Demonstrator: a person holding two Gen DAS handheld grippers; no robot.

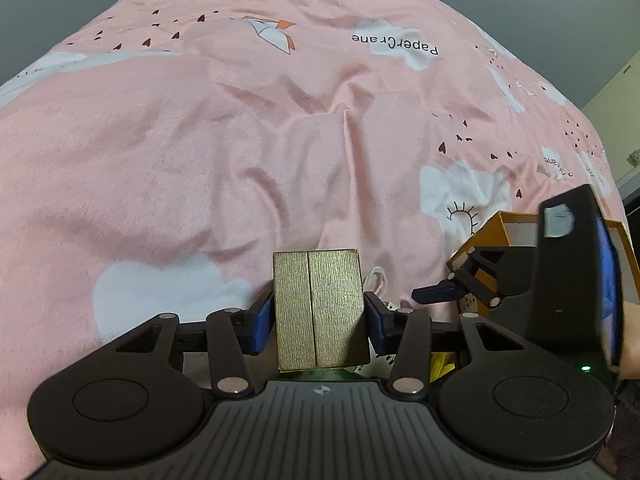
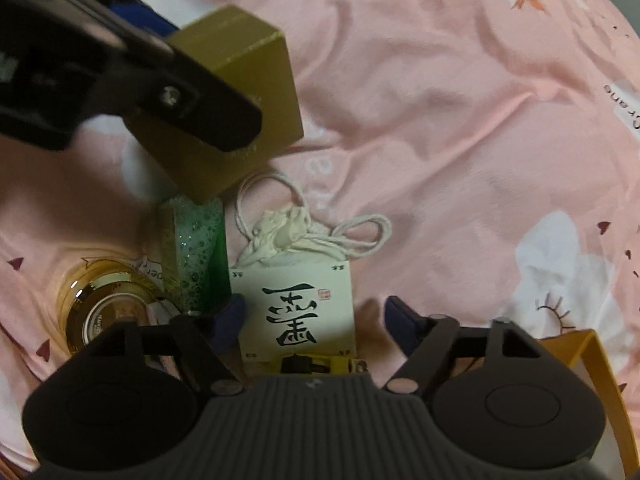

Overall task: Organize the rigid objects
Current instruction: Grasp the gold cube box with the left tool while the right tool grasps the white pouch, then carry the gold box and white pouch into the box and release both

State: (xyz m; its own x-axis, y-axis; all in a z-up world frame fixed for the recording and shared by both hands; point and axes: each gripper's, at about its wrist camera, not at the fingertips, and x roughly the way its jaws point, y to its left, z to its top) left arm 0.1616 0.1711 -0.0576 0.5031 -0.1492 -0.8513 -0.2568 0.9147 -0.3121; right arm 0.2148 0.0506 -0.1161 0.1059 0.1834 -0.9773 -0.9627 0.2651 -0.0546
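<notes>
Here, in the left wrist view, the left gripper (image 1: 320,316) clamps a gold box (image 1: 320,312) of brushed, ribbed card between blue pads, above the wrinkled pink blanket (image 1: 200,140). In the right wrist view, the right gripper (image 2: 316,320) gapes wide, empty, over a cream drawstring pouch (image 2: 296,308); beside it stand a glittery green box (image 2: 200,252) and a round gold-lidded jar (image 2: 100,312).

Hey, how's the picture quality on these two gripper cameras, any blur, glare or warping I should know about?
Left wrist view: sharp on the gold box clamped in the left gripper; fisheye bends the pink bedspread into a dome; the right gripper is smeared. Right wrist view: dimmer and softer; the near left gripper is blurred, glare spots the gold-lidded jar, and the calligraphy box reads clearly.
</notes>
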